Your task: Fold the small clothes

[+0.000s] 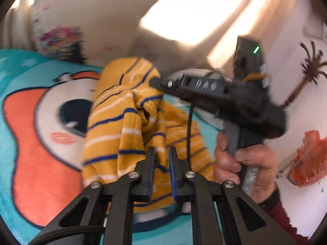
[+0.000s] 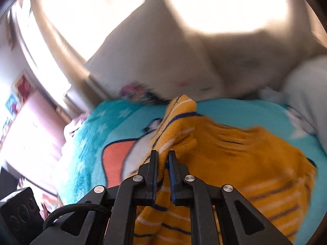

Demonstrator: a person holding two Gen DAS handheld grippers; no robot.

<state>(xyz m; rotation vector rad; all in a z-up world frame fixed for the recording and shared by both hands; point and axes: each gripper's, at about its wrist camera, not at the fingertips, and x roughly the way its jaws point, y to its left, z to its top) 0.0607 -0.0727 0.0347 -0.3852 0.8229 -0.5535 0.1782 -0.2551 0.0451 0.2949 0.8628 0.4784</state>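
Garment: a small mustard-yellow knitted top with navy and white stripes (image 1: 114,126), partly lifted off a turquoise fleece blanket printed with an orange and white cartoon face (image 1: 40,143); its lower part seems to trail on the blanket, though blur makes this hard to confirm.
Left gripper (image 1: 161,163): jaws clenched on a bunched fold of the striped knit, cloth pinched between the pads.
Right gripper (image 2: 162,163): jaws likewise closed on a ridge of the same top; from the left wrist view its tip (image 1: 155,81) is buried in the upper fold, with a person's hand (image 1: 245,163) on the handle.
Weight: probably very light; it hangs from two pinches without strain.
Stiffness: soft and limp, drapes and bunches, keeps no shape of its own.
Surface: ribbed knit, grippy rather than slippery; likely stretchy, so a hard pull may distort it.
Fragility: none to speak of, though a loop could snag.
Best hold: hems, shoulder seams or corners, held apart so that the cloth spreads flat.
Surroundings: a pale pillow (image 2: 155,47) behind.
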